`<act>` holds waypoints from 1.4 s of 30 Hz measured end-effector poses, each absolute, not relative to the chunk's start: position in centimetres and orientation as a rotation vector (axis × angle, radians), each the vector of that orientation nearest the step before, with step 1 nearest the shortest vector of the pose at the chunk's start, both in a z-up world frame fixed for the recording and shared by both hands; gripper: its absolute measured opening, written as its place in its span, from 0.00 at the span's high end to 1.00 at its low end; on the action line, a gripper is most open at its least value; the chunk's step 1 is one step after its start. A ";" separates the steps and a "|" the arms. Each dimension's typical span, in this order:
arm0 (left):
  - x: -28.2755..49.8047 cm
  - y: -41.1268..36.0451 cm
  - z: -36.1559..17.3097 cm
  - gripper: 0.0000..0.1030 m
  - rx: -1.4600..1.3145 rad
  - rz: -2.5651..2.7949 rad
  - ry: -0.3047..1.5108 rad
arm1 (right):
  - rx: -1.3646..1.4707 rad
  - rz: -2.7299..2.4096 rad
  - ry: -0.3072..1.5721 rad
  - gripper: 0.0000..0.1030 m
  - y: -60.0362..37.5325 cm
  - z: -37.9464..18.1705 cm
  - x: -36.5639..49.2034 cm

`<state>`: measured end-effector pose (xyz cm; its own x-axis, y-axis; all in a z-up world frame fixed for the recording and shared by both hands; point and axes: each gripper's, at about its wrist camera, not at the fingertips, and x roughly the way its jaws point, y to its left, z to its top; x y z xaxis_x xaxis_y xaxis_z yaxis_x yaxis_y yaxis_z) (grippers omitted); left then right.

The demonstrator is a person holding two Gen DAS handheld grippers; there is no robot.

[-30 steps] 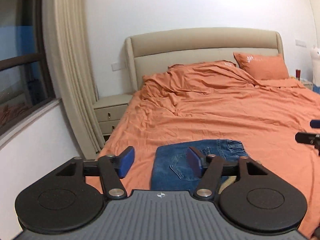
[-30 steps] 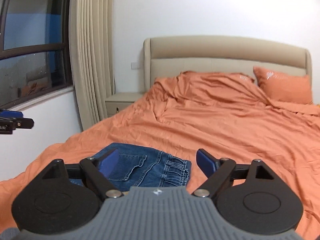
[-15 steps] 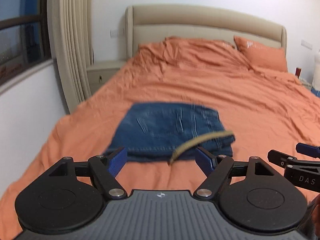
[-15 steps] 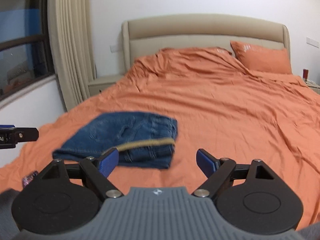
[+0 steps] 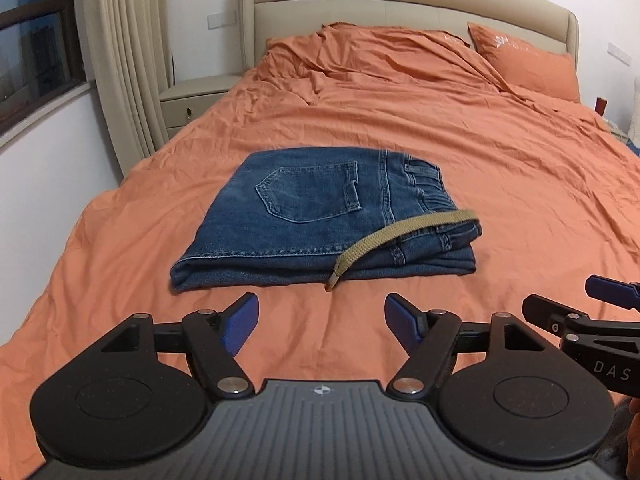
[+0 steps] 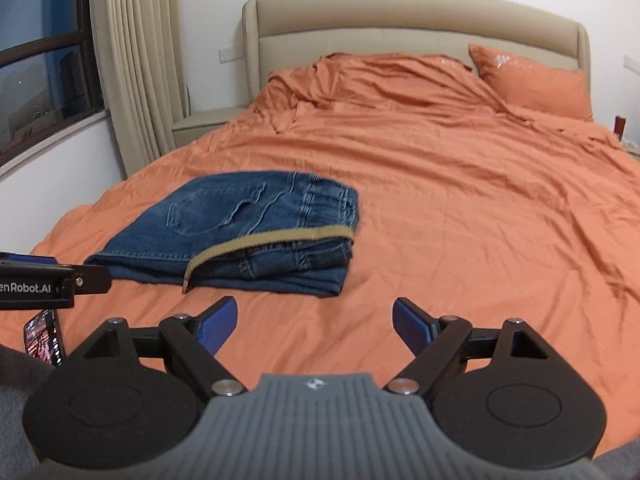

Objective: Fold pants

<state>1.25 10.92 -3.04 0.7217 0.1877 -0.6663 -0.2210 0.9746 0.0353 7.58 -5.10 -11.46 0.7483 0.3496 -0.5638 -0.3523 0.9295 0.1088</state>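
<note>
Left tool (image 5: 321, 322): yours gapes wide, empty.
Right tool (image 6: 314, 324): same.
Pants (image 5: 320, 220): folded on bed (image 5: 500, 184), just beyond both.
Risk: snag belt (image 5: 394, 236) and the stack unfolds.

The bed (image 5: 460, 152) wears a rumpled orange sheet (image 5: 500, 208). Folded jeans (image 5: 312, 220) (a tan belt (image 5: 384, 236) trailing off their front edge) lie well short of the orange pillow (image 5: 528, 64), which sits against the beige headboard (image 5: 400, 12).
</note>
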 end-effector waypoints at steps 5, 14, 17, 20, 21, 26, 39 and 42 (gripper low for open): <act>1.1 10.6 -3.0 0.19 -0.028 0.224 0.730 | -0.002 0.388 0.626 0.21 -5.0 -11.8 7.5; 1.0 10.4 -2.9 0.19 -0.021 0.226 0.726 | -0.020 0.394 0.600 0.21 -4.9 -11.3 6.8; 1.0 10.4 -2.9 0.19 -0.022 0.225 0.726 | -0.027 0.396 0.595 0.21 -4.7 -11.2 6.5; 1.0 10.4 -2.9 0.19 -0.020 0.224 0.726 | -0.032 0.398 0.593 0.21 -4.6 -11.1 6.4; 1.0 10.4 -2.8 0.19 -0.020 0.223 0.726 | -0.033 0.397 0.592 0.21 -4.6 -11.1 6.3; 0.9 10.4 -2.8 0.19 -0.021 0.223 0.726 | -0.040 0.395 0.586 0.21 -4.5 -10.9 6.3; 0.9 10.3 -2.7 0.19 -0.021 0.220 0.725 | -0.051 0.397 0.581 0.21 -4.3 -10.8 6.2; 0.9 10.3 -2.7 0.19 -0.022 0.220 0.725 | -0.050 0.396 0.581 0.21 -4.3 -10.8 6.2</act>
